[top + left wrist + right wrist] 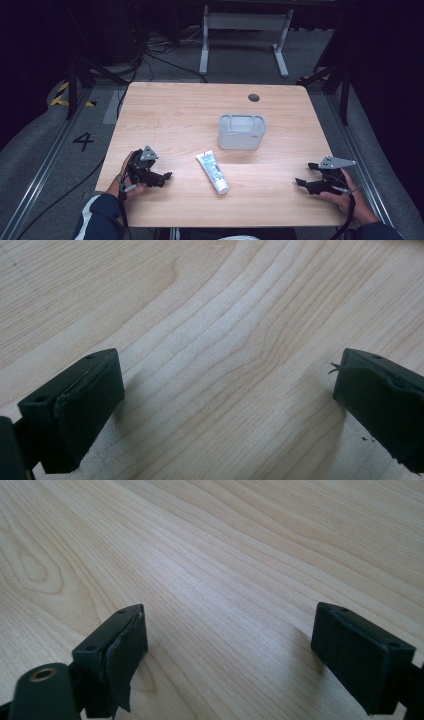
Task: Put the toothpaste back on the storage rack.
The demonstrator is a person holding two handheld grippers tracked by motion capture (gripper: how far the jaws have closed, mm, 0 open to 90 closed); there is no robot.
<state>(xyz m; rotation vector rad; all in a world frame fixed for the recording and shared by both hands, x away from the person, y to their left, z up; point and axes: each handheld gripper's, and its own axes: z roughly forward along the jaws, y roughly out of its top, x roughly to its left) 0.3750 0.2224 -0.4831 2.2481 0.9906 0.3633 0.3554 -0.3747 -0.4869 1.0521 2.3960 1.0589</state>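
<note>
A white tube (213,172) with a blue-green label and a white cap lies flat near the middle of the wooden table (175,110). Behind it stands an empty, translucent grey-white bin (242,131). My left gripper (166,177) rests low at the table's front left, jaws pointing right toward the tube, well short of it. In the left gripper view the gripper (227,400) is open over bare wood. My right gripper (301,183) sits at the front right, pointing left. In its own view the right gripper (227,645) is open with bare wood between its jaws.
A round cable hole (254,97) sits near the table's far edge. Beyond the table are a white desk frame (244,30), floor cables (150,50) and dark stands at both sides. A "4" (83,141) is marked on the floor at left.
</note>
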